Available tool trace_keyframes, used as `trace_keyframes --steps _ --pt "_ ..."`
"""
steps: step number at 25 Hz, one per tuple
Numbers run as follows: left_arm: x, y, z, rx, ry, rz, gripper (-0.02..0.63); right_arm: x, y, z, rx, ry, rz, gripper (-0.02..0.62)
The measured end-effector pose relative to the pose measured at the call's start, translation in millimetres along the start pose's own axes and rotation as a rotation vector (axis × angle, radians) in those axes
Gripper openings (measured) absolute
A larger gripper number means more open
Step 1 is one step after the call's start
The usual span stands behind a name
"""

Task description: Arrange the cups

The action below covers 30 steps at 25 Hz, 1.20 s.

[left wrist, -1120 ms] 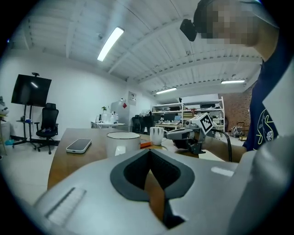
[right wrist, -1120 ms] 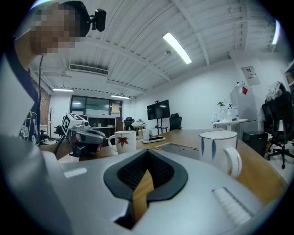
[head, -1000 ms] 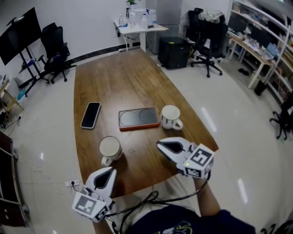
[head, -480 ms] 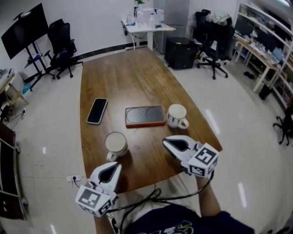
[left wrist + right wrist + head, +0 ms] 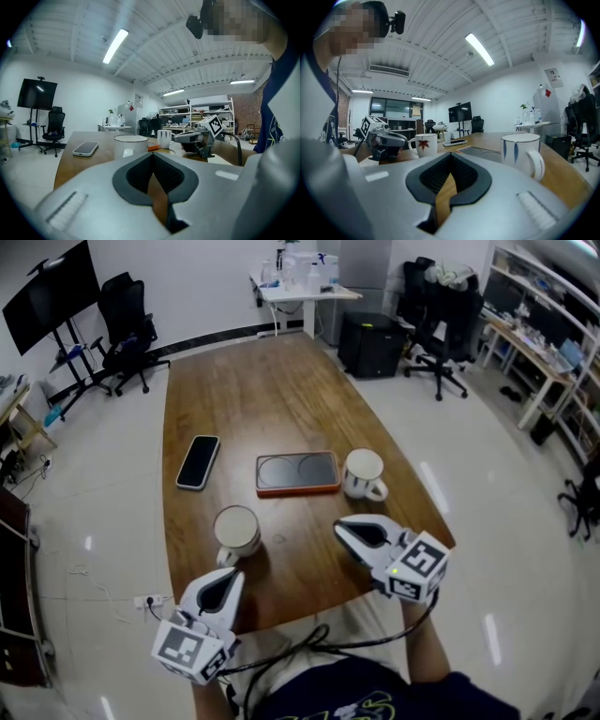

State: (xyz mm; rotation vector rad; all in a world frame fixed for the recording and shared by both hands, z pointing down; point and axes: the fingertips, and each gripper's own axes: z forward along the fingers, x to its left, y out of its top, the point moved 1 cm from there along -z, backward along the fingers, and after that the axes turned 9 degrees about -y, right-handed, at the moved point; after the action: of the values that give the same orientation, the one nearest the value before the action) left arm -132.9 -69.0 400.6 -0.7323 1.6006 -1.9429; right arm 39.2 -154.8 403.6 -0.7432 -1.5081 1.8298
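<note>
Two white cups stand on the wooden table (image 5: 272, 399). One with a red leaf (image 5: 236, 531) (image 5: 424, 144) is near the front left. One with blue marks (image 5: 363, 472) (image 5: 520, 152) stands to the right of the orange-rimmed tray (image 5: 297, 473). My left gripper (image 5: 226, 580) (image 5: 152, 154) hovers at the table's front edge just behind the leaf cup, shut and empty. At the front right, my right gripper (image 5: 343, 530) (image 5: 450, 154) is also shut and empty, a short way in front of the blue-marked cup.
A black phone (image 5: 198, 461) lies left of the tray. Office chairs (image 5: 127, 329), a screen on a stand (image 5: 52, 296), a desk (image 5: 305, 292) and shelves (image 5: 544, 343) surround the table on a glossy floor.
Only the head view has shifted slightly; both grippers and both cups keep their places.
</note>
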Motion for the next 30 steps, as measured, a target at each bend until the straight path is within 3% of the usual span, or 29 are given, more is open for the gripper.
trace_keyframes --steps 30 --pt "0.0 -0.2 -0.4 -0.005 0.003 0.0 0.002 0.2 -1.3 -0.1 0.007 -0.001 0.002 -0.005"
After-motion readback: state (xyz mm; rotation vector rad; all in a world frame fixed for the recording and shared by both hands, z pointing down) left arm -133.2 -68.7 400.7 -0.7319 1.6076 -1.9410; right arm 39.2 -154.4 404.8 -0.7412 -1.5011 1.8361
